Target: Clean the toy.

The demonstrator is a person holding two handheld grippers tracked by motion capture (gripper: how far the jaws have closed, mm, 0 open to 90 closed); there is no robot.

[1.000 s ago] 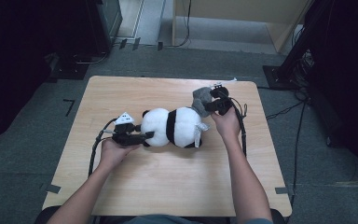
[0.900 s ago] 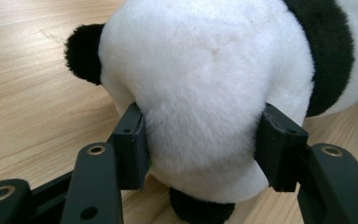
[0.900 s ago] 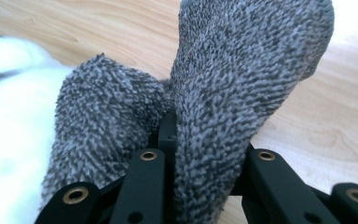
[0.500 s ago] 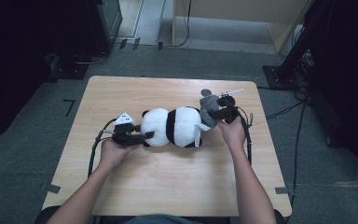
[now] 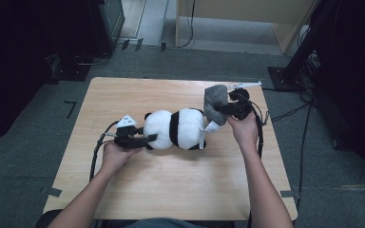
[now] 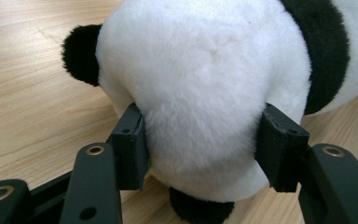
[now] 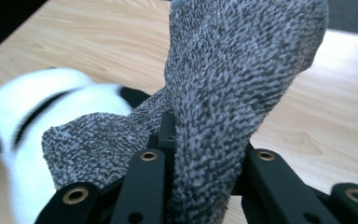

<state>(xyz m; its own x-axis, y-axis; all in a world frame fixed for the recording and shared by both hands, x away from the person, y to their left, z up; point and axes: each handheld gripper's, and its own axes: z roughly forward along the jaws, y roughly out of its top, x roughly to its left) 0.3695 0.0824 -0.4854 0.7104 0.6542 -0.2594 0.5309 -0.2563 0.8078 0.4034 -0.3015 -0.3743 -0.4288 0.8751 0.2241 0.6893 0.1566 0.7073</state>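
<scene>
- Grey carpet surrounds the wooden bench [image 5: 123, 95], with dark equipment at both sides.
- Toy panda [image 5: 178, 129] lies on its side at mid-bench.
- Left claw [image 5: 145, 139] grips the panda's white head end, one pad [image 6: 130, 144] pressed into each side of the plush.
- Right claw [image 5: 225, 110] is clamped on a grey sock [image 5: 215, 102], held raised just beside the panda's other end.

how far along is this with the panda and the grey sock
Done: the left gripper is clamped on the plush panda, pinning it to the table. In hand: the right gripper grips the grey sock, raised beside the panda's other end. Left: whether it goes on or comes off, I cannot tell.
</scene>
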